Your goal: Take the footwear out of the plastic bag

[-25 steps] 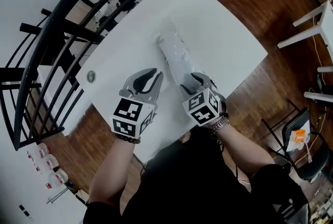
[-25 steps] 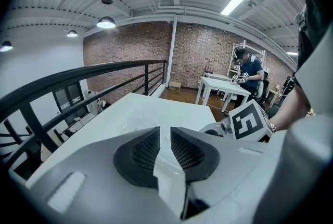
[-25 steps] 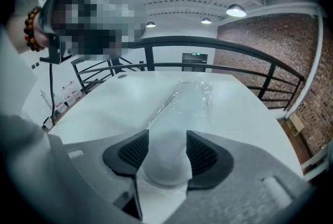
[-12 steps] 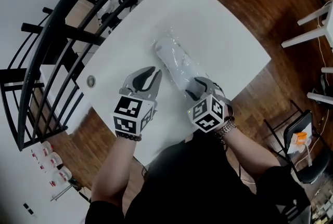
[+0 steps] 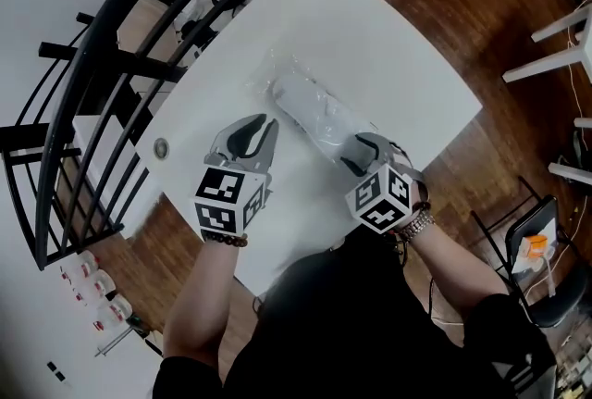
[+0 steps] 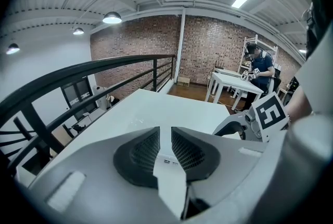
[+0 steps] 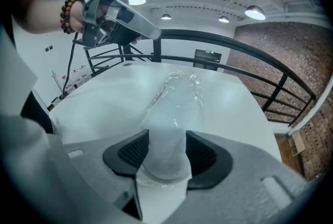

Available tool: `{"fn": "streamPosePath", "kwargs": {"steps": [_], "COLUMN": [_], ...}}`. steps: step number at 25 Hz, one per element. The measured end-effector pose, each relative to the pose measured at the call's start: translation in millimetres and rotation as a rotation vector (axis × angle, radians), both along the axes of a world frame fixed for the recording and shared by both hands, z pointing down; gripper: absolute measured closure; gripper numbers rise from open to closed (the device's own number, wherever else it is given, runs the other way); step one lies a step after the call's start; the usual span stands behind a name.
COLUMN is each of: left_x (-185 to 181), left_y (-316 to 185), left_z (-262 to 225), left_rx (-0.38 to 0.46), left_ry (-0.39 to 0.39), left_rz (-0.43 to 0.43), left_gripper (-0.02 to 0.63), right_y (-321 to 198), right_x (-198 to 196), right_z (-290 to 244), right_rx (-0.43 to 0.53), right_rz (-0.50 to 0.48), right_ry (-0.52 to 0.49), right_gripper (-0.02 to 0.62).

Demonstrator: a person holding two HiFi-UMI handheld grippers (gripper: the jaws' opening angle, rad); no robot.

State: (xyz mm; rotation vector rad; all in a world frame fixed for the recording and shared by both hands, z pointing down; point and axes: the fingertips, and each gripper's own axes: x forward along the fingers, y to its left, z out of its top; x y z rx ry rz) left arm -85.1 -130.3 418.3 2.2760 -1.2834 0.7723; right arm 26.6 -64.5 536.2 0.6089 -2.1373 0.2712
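**Q:** Why is the grey right gripper (image 5: 346,157), the one with the black-and-white marker cube, set at the end of the clear, crinkled plastic bag (image 5: 313,103)?

**A:** Its jaws stand closed on the bag's nearest end. The rounded tip of the white, soft footwear (image 7: 163,158) fills the gap between the two ribbed pads and touches both. This grip probably pins one end so that the film can be worked off the other. Whether this is the bag's open end cannot be told.

**Q:** And the matching left gripper (image 5: 260,123)?

**A:** Its jaws are only a narrow slit apart and hold nothing; between them only the flat white table (image 5: 398,45) shows. It points down at the tabletop beside the bag, apart from it, probably waiting as the free tool.

**Q:** Where does the footwear lie relative to both?

**A:** It is still wholly inside the bag, which lies flat on the table. From the right gripper's pads it runs straight ahead, away from the person. From the left gripper it lies to the right, near but not touching.
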Motion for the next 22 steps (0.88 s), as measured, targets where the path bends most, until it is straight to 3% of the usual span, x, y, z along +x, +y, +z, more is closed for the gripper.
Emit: {"fn": "streamPosePath", "kwargs": {"steps": [14,22], "left_x": [-18.7,-54.7], "left_y": [-5.1,16.6], "left_z": [19.1,55.3], "left_rx": [-0.044,-0.153], "left_ry": [-0.035,-0.060], "left_rz": [-0.051,-0.131], "left_gripper": [0.515,0.514], "right_y": [-34.4,-50.8], "right_x": [66.3,85.9], "right_z": [1.3,-2.3], "right_rx": [0.009,0.020], "right_rz": [0.131,0.181], "right_ry": [0.050,0.059], "right_gripper": [0.387,0.387]}}
